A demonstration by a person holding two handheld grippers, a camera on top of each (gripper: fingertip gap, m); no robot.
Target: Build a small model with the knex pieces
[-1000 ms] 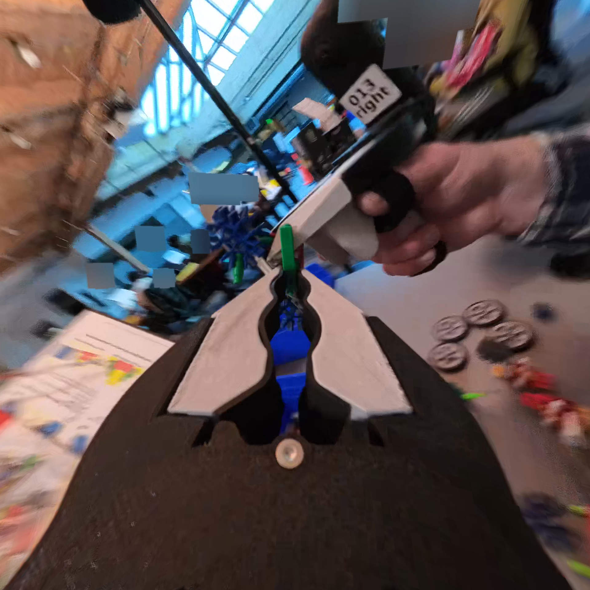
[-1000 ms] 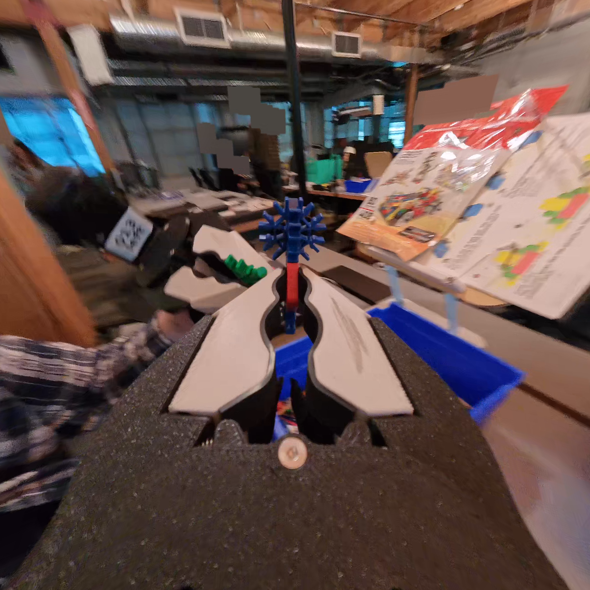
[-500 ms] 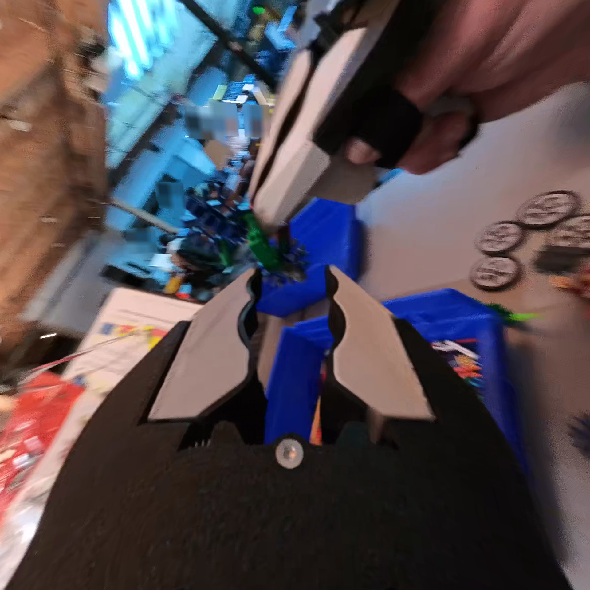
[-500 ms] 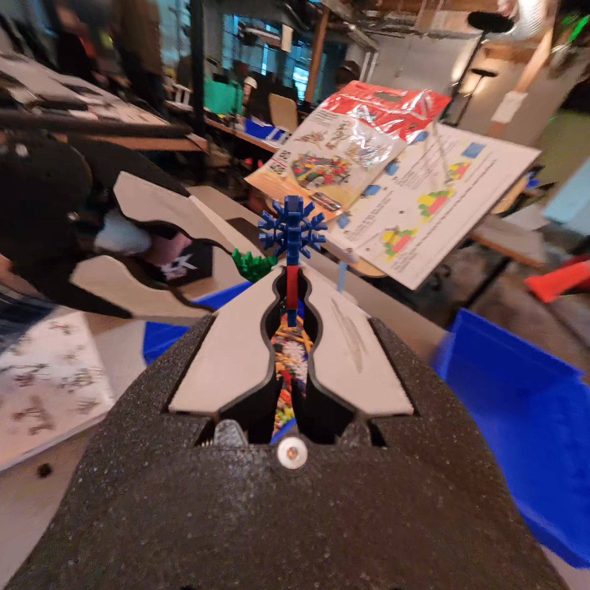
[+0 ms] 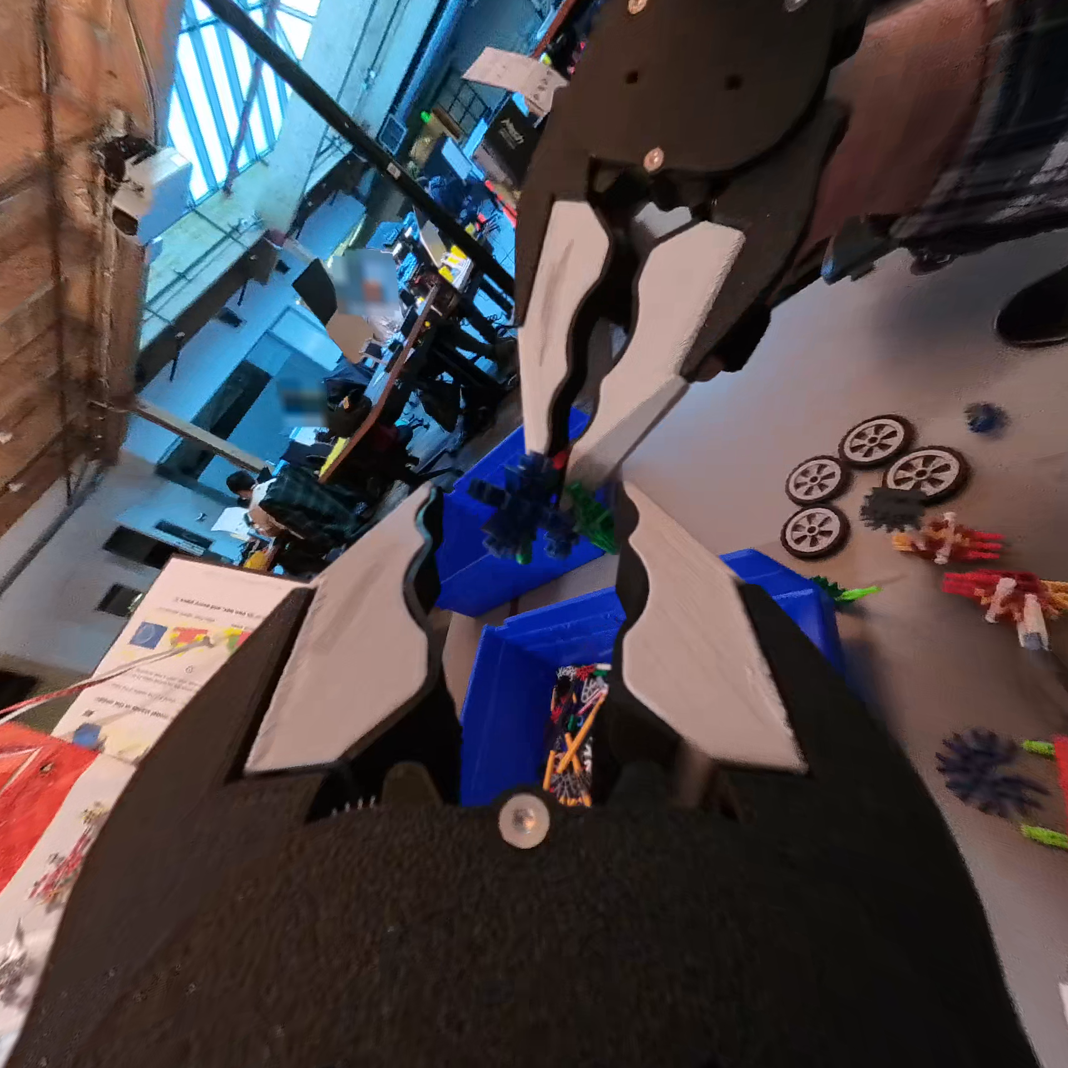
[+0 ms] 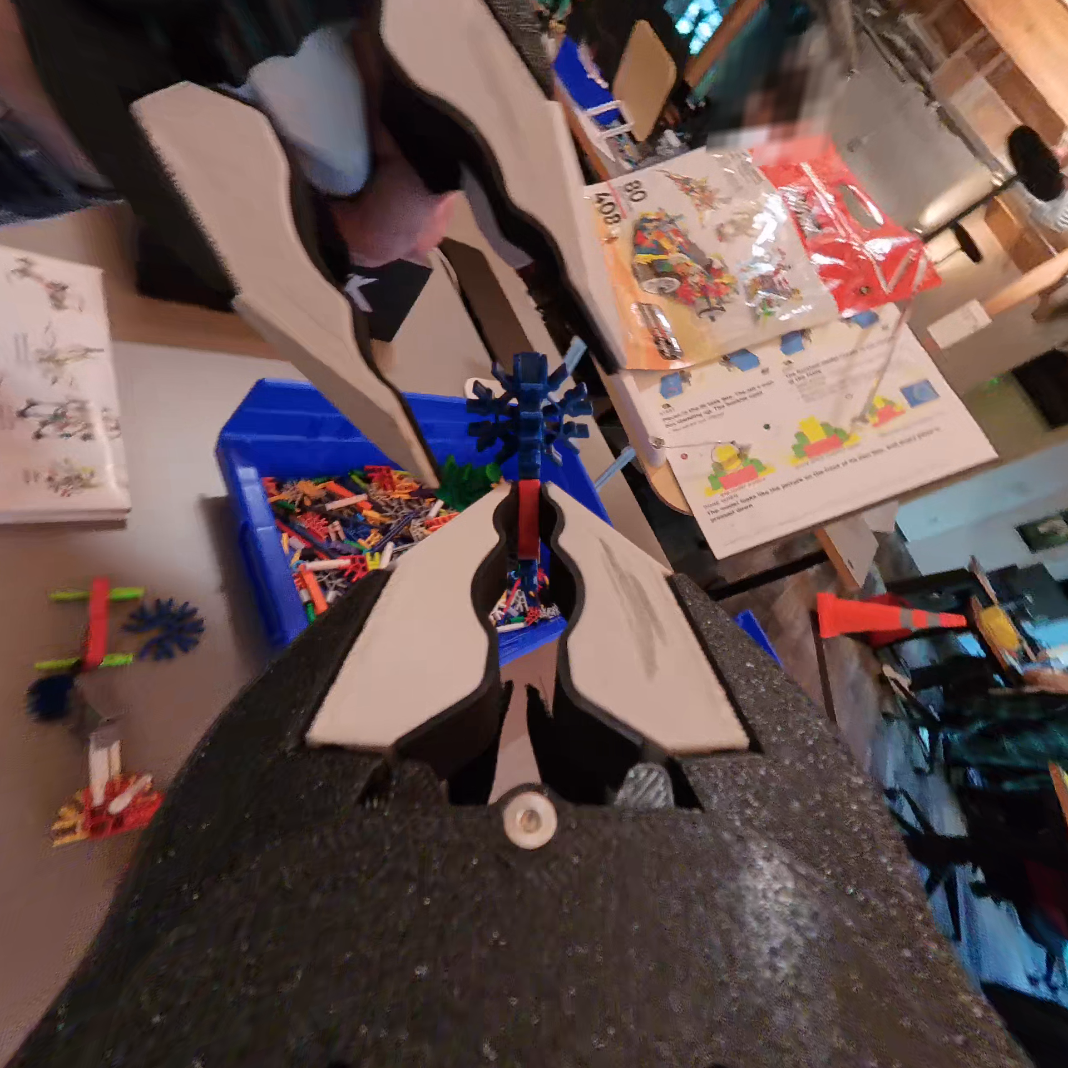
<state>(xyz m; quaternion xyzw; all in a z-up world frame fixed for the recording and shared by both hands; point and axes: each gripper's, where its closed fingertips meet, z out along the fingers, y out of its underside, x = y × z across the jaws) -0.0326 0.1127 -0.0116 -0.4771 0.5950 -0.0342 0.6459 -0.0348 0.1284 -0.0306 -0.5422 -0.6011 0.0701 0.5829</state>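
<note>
The right tool [image 6: 529, 491], at frame centre, is clamped on a red rod [image 6: 527, 517] topped by a blue connector [image 6: 529, 413]. The left tool [image 5: 526, 497] gapes wide around that connector, holding nothing. Below both, a blue bin [image 6: 254, 520] of parts rests on the surface [image 6: 167, 393]; wheels [image 5: 872, 442] lie at right.

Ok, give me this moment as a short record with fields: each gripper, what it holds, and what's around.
left gripper: open, empty, above the blue bin
right gripper: shut on the red rod
rod's top: blue snowflake connector, with a green piece beside it
bin contents: mixed colourful rods and connectors
table: four grey wheels, small built pieces
propped behind the bin: instruction sheet
</note>
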